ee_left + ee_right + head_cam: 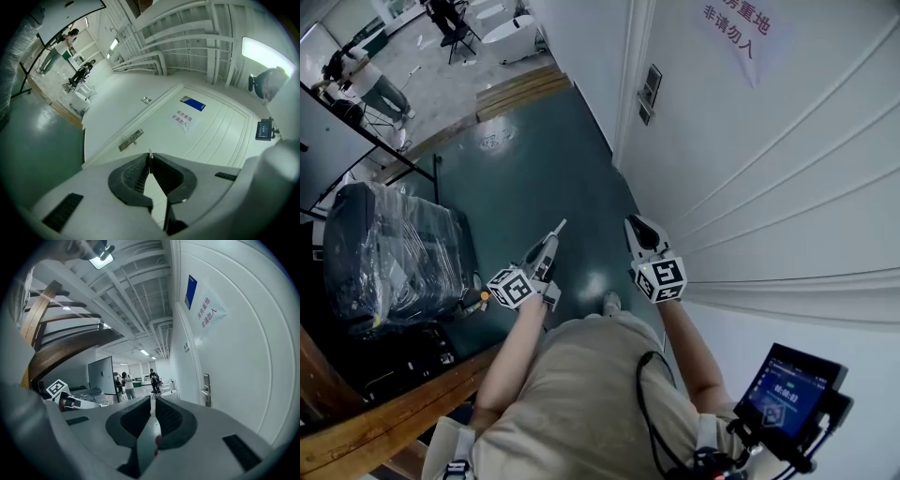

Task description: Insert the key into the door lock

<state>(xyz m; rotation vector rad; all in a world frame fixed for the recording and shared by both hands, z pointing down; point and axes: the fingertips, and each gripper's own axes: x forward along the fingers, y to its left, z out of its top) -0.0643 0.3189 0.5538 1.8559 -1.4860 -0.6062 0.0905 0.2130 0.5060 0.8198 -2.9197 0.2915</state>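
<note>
**A:** Key (557,227), where is it?

**B:** Clenched in the left tool (150,159), blade jutting past the tips, well short of the door lock (131,139).

**A:** Which step?

**B:** The approach, I'd judge. The key's long axis follows the jaws, roughly level, tip toward the door but off the lock. Next it must close in and line up with the keyhole, which is too small to see.

**A:** Right tool (153,398)?

**B:** Jaws drawn together, empty.

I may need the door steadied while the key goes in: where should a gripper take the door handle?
The door handle sticks out as a short stub from a tall narrow plate on the door. Likely best: come straight in from the room side, jaws above and below it.
</note>
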